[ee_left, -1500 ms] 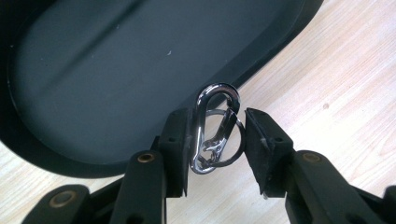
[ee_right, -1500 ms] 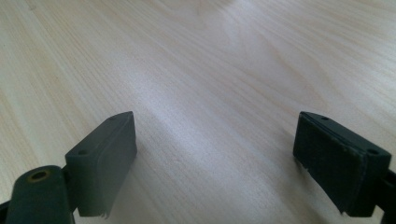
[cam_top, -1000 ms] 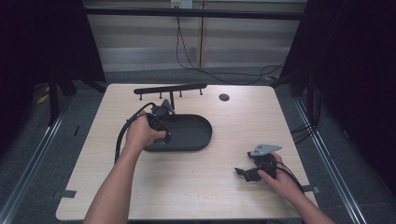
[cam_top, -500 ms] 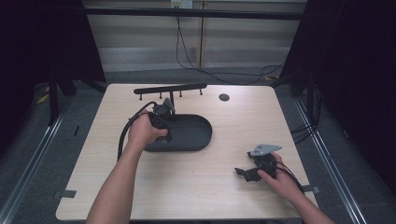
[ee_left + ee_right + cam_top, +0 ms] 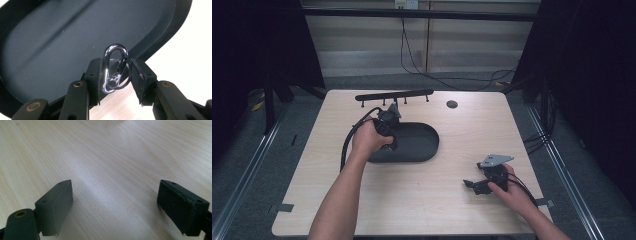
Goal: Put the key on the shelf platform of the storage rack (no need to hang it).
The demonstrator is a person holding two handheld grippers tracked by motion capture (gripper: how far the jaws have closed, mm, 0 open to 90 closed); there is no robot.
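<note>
The left gripper (image 5: 115,75) has its two black jaws closed on a shiny chrome carabiner clip with a small split ring through its lower end (image 5: 113,68), the clip standing upright between the pads with its rounded top poking above them. It sits hard against one pad; on the other side a sliver of space shows beside the ring, so the pinch may be through the ring rather than the clip body, and I cannot settle that from this angle. Held by its lower half like this, the looped top is left free, which would suit hooking it onto something. Behind the clip lies the dark grey oval plastic tray with a raised rim (image 5: 175,30), and the clip hangs just over that rim where tray meets the pale wooden table (image 5: 190,75), so it reads as being lifted out of the tray. The right gripper (image 5: 115,207) rests with its jaws spread wide and nothing between them, only bare wood grain ahead, apparently parked while the other hand works. In the high view the left gripper (image 5: 388,122) sits at the tray's (image 5: 422,145) near-left end under the person's left hand (image 5: 368,140), with the right gripper (image 5: 482,186) well apart near the table's front right. That view also gives the layout: a long black bar with short pegs (image 5: 394,95) at the table's far edge, beyond the tray, a likely place for the clip.
</note>
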